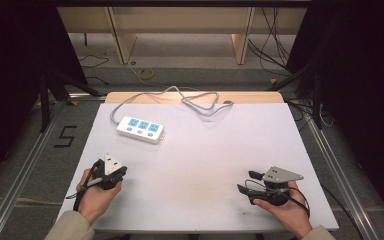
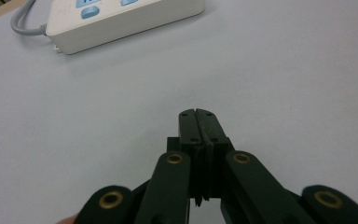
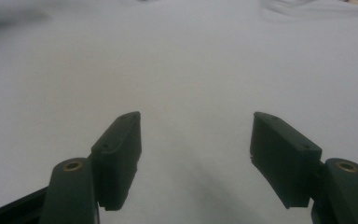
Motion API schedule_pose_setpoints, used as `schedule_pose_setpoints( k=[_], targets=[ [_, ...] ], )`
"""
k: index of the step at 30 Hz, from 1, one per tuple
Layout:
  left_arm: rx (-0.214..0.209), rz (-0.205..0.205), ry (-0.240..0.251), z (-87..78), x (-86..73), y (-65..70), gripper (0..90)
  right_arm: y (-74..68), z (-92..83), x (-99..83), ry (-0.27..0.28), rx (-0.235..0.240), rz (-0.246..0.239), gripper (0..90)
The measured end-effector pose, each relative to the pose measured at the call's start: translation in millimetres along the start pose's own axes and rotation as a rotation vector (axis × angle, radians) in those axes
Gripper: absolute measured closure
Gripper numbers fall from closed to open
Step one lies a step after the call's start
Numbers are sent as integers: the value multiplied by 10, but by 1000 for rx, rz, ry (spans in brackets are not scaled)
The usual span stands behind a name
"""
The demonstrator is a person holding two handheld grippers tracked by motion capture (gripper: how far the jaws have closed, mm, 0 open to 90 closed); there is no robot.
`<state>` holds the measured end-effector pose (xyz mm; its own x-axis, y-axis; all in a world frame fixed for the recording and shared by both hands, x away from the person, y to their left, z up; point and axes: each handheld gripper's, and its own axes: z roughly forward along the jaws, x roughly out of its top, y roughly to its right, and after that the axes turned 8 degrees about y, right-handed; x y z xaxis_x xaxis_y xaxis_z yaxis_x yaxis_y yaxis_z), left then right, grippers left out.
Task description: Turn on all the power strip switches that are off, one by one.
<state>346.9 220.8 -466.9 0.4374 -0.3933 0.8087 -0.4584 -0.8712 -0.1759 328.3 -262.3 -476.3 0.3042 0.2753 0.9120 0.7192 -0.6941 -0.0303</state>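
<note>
A white power strip (image 1: 140,129) with blue sockets lies on the white table (image 1: 205,150), left of the middle and toward the back; its grey cable (image 1: 180,97) runs off over the far edge. The strip (image 2: 121,18) also appears at the top left of the left gripper view. My left gripper (image 1: 114,172) rests near the front left, held in a hand, its jaws (image 2: 198,123) pressed together with nothing between them. At the front right, my right gripper (image 1: 246,181) points left with its jaws wide apart (image 3: 196,149) over bare table.
The table's front edge (image 1: 205,231) runs just under both hands. Beyond the far edge are a wooden frame (image 1: 180,30), loose cables on the floor and dark curtains at both sides. A metal rail (image 1: 25,165) runs along the left.
</note>
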Motion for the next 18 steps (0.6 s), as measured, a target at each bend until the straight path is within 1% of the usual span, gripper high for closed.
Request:
schedule_pose_setpoints(
  k=[1, 2, 8, 14, 15, 18],
  targets=[
    [0, 2, -7, 8, 6, -12, 897, 0, 0, 1, 0, 0, 1, 346],
    [2, -5, -3, 21, 9, -21, 897, 1, 0, 3, -1, 0, 2, 346],
    [11, -10, -10, 59, 62, -82, 898, 8, -7, 5, 6, 0, 1, 345],
    [19, -24, -10, 77, 111, -122, 898, 10, -14, 7, 4, 0, 1, 345],
    [22, -33, -9, 93, 126, -140, 898, 8, -12, 8, 4, 1, 1, 344],
    [29, -40, -5, 119, 155, -165, 898, 5, -8, 7, 6, 2, 2, 344]
  ],
)
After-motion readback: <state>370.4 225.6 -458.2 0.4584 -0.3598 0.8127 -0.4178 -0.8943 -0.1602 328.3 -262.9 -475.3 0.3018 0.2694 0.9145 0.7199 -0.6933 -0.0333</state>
